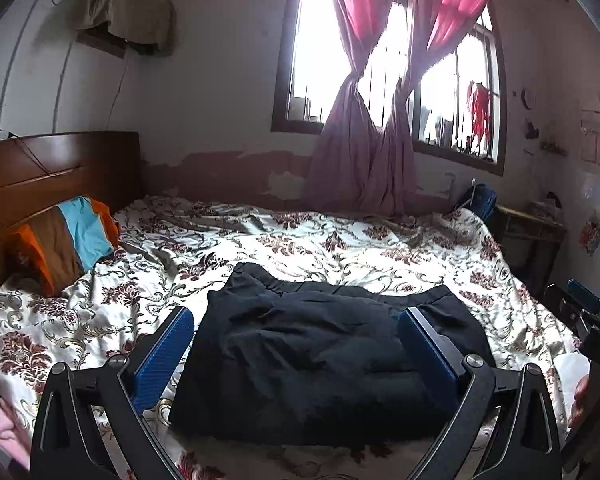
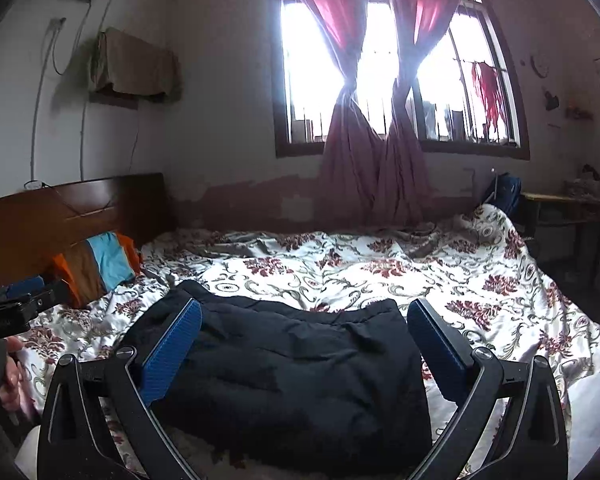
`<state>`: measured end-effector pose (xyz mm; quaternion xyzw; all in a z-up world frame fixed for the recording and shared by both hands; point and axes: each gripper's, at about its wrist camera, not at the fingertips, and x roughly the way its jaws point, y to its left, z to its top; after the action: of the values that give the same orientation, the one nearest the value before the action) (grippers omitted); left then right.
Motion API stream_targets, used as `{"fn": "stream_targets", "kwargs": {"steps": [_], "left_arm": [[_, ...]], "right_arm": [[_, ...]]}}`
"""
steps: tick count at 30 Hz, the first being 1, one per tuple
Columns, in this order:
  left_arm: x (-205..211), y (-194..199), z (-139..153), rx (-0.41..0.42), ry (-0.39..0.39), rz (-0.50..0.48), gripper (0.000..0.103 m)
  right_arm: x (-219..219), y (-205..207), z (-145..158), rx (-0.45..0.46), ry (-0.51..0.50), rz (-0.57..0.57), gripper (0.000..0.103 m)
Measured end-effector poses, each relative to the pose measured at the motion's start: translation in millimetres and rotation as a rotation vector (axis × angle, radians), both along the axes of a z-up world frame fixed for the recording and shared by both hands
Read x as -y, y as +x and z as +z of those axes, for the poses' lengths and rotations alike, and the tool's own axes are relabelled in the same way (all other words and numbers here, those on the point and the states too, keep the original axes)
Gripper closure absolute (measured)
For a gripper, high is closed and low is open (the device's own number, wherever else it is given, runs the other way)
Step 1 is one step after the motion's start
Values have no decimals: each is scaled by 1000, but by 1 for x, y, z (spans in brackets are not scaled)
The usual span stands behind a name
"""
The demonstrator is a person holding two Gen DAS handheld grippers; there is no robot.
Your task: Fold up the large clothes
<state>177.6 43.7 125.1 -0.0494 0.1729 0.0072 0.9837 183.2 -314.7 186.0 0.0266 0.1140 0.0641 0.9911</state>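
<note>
A black, padded-looking garment folded into a rough rectangle [image 1: 316,360] is laid on the near part of a bed covered by a white quilt printed with maroon flowers and grey scrolls [image 1: 340,248]. Its long axis is set across the bed, roughly parallel to the far wall with the window, and one long edge is turned toward the cameras. What looks like a gathered band is seen along its far edge; which end of the garment that is cannot be told. The surface is puckered and creased.

The left gripper [image 1: 296,356] is held spread wide above the garment, its blue ribbed fingers [image 1: 164,360] parted to either side of the fabric with nothing grasped. The right gripper [image 2: 304,348] is likewise spread wide over the garment [image 2: 292,376], with nothing between its blue fingers [image 2: 172,352]. Whether either touches the cloth cannot be told.

A striped pillow in orange, brown and light blue [image 1: 68,240] is propped against a dark wooden headboard [image 1: 52,168] at the left. A dark-framed window [image 2: 396,72] is set in the far wall, with two pink curtains twisted at mid-height [image 2: 372,120]. Peeling reddish paint is seen low on the wall. A small wooden side table [image 2: 564,204] is placed at the right beyond the bed.
</note>
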Motion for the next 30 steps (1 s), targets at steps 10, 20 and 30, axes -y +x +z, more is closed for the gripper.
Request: {"fn": "stream_targets", "kwargs": {"steps": [10,20,30], "left_arm": [[17,-49,1,52,66,7,1],[26,-86,-5,86,100,16,0],[21,-108,-10,81,94,31,0]], "right_arm": [[-15,-45,-5,14,36,6,2],[-28,-80,-10,43,-2,0,2],[-31,-97,-15,35,0,-5,2]]}}
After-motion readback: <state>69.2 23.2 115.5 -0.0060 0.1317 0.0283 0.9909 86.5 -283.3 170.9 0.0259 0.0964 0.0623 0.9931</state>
